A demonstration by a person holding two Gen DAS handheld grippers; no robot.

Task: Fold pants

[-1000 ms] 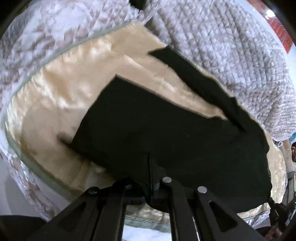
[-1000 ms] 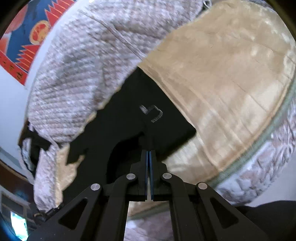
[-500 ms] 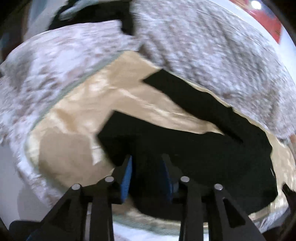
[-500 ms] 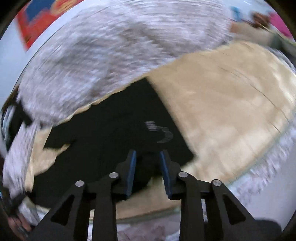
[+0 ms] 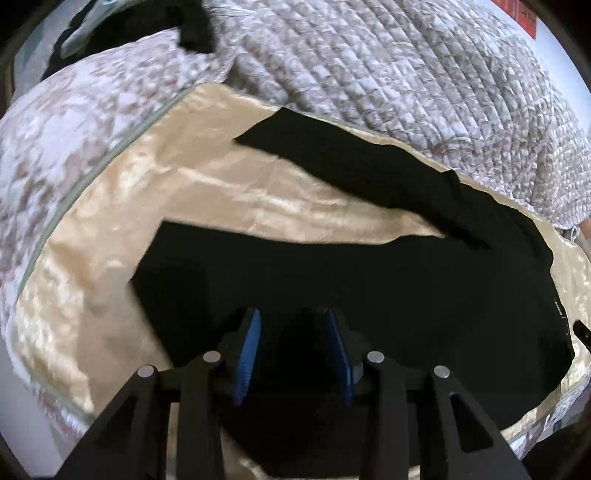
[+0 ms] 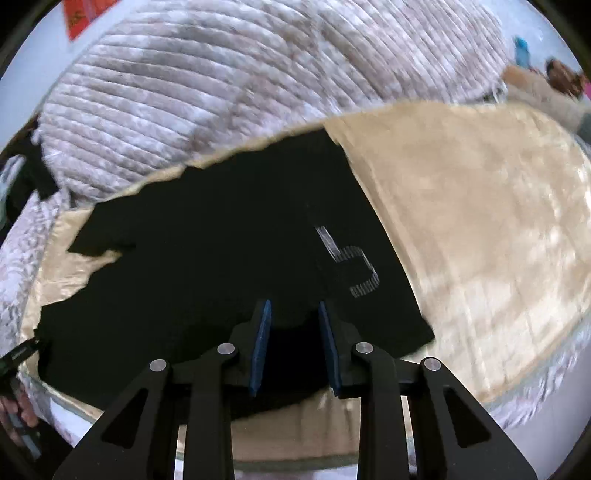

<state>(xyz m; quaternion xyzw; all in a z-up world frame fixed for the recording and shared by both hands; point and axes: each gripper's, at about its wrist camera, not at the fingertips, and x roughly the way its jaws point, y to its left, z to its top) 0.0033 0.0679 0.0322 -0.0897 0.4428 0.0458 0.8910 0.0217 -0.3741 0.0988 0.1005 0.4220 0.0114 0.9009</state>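
Black fabric pants (image 5: 369, 280), flat on a shiny cream satin sheet (image 5: 122, 229) covering the bed. Spread wide across the near part of the sheet, one narrow dark leg strip (image 5: 354, 166) angled off toward the far edge, just below a grey-and-white quilted blanket (image 5: 388, 66). Wedge of bare cream sheet between that strip and the main dark panel. In the right wrist view, same pants (image 6: 207, 266) marked by a small pale striped logo (image 6: 354, 262) near their right edge, with that edge running diagonally against bare sheet (image 6: 480, 229). Far edge of the cloth ragged against the quilted blanket (image 6: 221, 92), partly tucked under it.

Left gripper (image 5: 293, 325) over the near edge of the pants, blue-padded fingers (image 5: 251, 343) spread apart, nothing pinched between them, only dark cloth seen through the gap. Right gripper (image 6: 294, 317) likewise parted, blue pads (image 6: 263, 339) either side of dark fabric at the near hem, holding nothing. Whether the tips touch the cloth: cannot tell.

At the far left corner of the left view, another dark garment (image 5: 192, 26) heaped beyond the quilt. Red-and-orange wall poster (image 6: 79, 14) at the upper left of the right view.
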